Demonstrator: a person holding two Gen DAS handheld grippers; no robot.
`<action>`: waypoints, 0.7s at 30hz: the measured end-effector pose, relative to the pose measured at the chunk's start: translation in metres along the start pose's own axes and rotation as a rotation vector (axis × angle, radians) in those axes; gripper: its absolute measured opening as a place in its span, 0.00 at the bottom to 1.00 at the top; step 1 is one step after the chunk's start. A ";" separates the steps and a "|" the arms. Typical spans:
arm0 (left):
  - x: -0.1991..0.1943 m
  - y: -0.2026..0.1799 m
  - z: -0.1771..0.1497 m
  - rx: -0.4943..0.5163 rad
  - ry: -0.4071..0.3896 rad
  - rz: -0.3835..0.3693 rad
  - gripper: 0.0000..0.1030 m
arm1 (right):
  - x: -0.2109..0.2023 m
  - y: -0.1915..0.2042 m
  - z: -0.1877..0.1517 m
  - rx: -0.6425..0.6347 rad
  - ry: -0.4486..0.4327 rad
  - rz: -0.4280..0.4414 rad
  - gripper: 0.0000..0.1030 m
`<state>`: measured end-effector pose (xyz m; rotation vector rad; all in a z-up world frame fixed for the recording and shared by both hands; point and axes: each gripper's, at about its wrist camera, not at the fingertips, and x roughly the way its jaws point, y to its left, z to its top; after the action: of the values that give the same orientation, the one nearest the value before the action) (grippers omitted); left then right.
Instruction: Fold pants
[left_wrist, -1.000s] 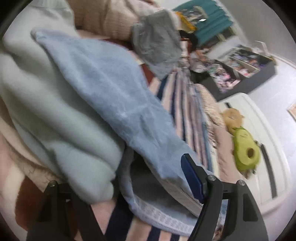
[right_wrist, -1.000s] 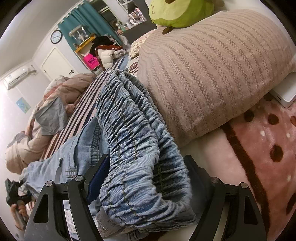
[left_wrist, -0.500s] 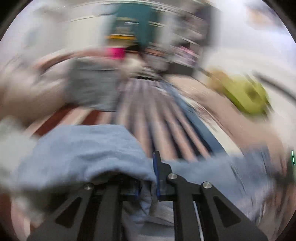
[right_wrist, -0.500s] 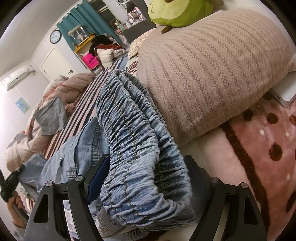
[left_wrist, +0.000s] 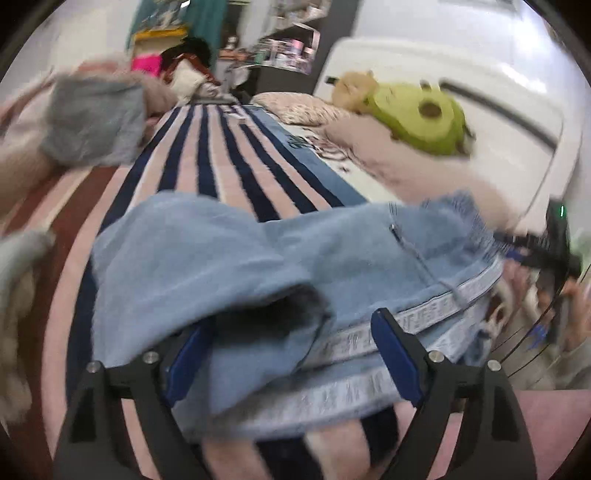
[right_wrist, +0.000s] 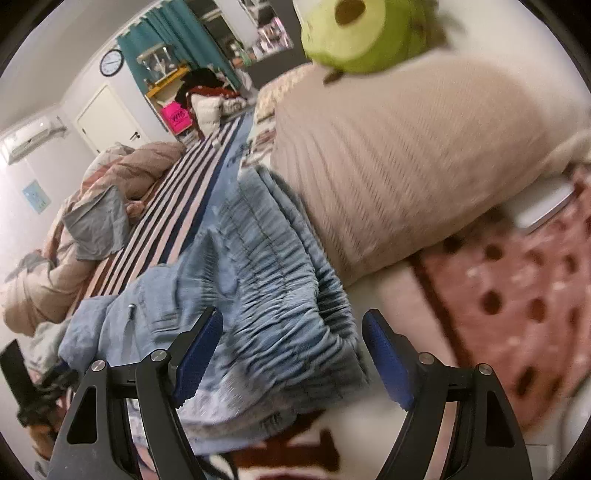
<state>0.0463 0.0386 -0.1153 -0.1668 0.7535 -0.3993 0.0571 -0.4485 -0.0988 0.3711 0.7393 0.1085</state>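
The pants lie doubled on the striped bedspread, leg hems now carried over toward the waistband beside the pillow. The left gripper is opening after its pinch, hem loose between the jaws. The right gripper stands wide, lifted off the waistband. Judgement: first fold placed.

You had a green plush toy at the top, a round clock upper left, and a big tan pillow at the right.
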 end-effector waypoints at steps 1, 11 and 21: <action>-0.009 0.012 -0.003 -0.059 -0.009 -0.047 0.82 | -0.011 0.006 0.001 -0.017 -0.022 -0.007 0.73; -0.001 0.098 -0.018 -0.534 -0.079 -0.340 0.83 | -0.037 0.071 0.014 -0.076 -0.070 0.113 0.73; 0.012 0.130 0.014 -0.689 -0.140 -0.190 0.21 | -0.035 0.097 0.010 -0.104 -0.062 0.184 0.73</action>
<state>0.1018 0.1527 -0.1502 -0.9100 0.7152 -0.2902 0.0417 -0.3692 -0.0339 0.3416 0.6348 0.3068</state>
